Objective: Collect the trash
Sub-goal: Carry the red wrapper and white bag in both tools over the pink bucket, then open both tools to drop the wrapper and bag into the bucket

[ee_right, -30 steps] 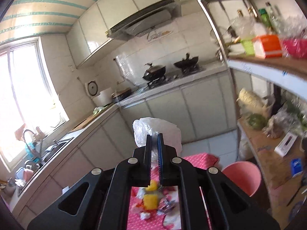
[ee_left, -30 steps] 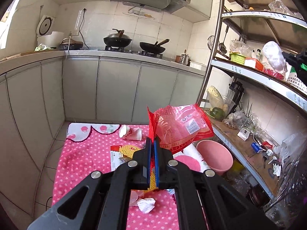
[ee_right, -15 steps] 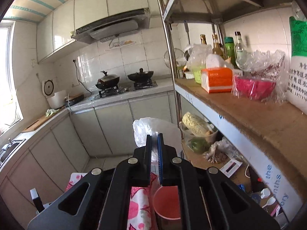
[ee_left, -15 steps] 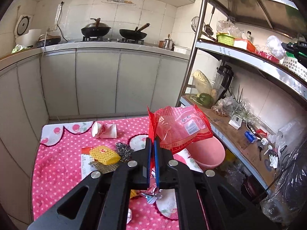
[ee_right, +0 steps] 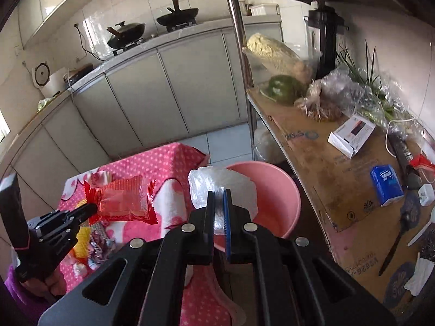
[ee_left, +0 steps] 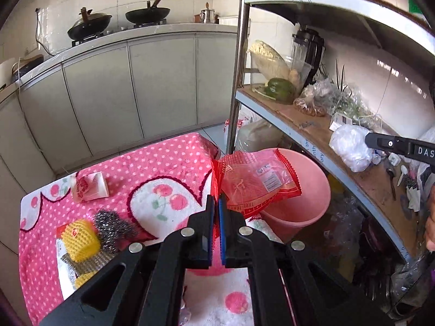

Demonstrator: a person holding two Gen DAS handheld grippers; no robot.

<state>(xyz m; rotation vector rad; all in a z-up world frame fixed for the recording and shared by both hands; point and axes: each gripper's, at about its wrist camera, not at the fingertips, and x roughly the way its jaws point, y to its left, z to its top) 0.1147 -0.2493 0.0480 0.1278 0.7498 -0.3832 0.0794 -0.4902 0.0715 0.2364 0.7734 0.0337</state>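
— What does the left gripper (ee_left: pixel 215 203) carry in this kitchen scene?

— Its jaws are pressed together on the edge of a red snack wrapper (ee_left: pixel 255 182), which hangs in the air above the near rim of the pink bucket (ee_left: pixel 312 201). The bucket stands on the floor just right of the pink dotted tablecloth (ee_left: pixel 152 163), below the metal shelf rack (ee_left: pixel 239 62).

— And the right gripper (ee_right: pixel 218 201)?

— Clamped on a crumpled clear plastic bag (ee_right: pixel 220 187), held over the bucket's left rim. From the left wrist camera, the same bag shows farther right, in front of the wooden shelf (ee_left: pixel 320 133).

— What remains on the cloth?

— A flattened paper cup (ee_left: pixel 89 188) at the far left; nearer, a yellow sponge (ee_left: pixel 80 239) touching a steel wool scourer (ee_left: pixel 114 228), both lying on a printed card. Small crumpled scraps lie near the cloth's near edge in the right wrist view.

— Beyond the table?

— Grey cabinets, with two black woks (ee_left: pixel 148 15) on the stove.
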